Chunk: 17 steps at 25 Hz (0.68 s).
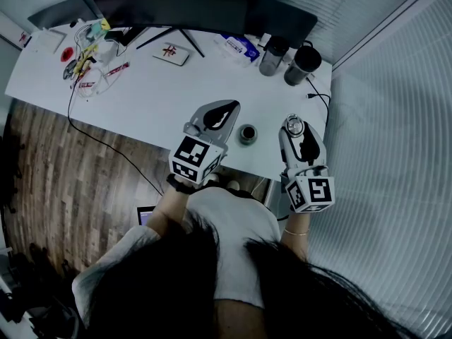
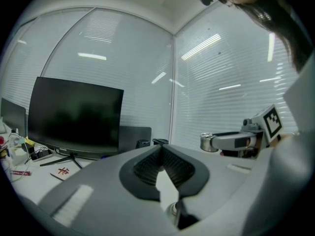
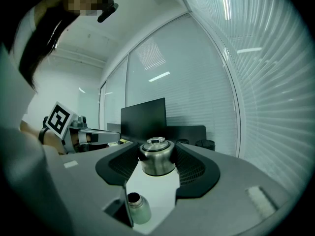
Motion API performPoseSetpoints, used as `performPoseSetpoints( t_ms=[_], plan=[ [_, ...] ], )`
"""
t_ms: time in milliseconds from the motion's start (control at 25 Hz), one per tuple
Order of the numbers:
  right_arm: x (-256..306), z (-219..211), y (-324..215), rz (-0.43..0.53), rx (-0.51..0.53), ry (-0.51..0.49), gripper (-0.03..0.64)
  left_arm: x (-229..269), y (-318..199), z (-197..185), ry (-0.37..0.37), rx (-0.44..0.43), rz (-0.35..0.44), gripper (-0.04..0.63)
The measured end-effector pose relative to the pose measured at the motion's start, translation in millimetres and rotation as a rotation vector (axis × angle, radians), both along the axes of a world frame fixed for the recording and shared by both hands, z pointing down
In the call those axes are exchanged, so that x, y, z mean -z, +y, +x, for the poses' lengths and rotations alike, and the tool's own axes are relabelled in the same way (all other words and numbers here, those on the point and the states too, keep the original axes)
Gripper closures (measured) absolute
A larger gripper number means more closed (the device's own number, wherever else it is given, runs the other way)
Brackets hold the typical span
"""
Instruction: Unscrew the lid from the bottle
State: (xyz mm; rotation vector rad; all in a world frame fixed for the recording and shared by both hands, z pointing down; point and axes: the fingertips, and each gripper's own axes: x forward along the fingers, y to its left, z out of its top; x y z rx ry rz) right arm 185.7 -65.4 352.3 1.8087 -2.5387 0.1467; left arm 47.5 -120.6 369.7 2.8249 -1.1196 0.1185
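Unscrewing essentially complete: the lid (image 3: pixel 156 162) is off and clamped between the jaws of the right hand-held gripper (image 3: pixel 157 151), held level over the table (image 1: pixel 155 104) edge. The open bottle (image 1: pixel 248 134) stands upright between both tools. The left hand-held gripper (image 2: pixel 160 151), jaws together and empty, points almost level beside it. Probably remaining: setting the lid down.
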Motion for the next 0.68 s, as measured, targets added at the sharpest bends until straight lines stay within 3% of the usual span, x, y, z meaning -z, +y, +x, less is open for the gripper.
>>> performPoseSetpoints(
  t_ms=[680],
  plan=[
    [-3.3,-8.0,-2.7,-0.003,0.009,-0.001,0.382,-3.9,-1.7,-5.6,-0.002,-0.009,-0.003,0.536]
  ],
)
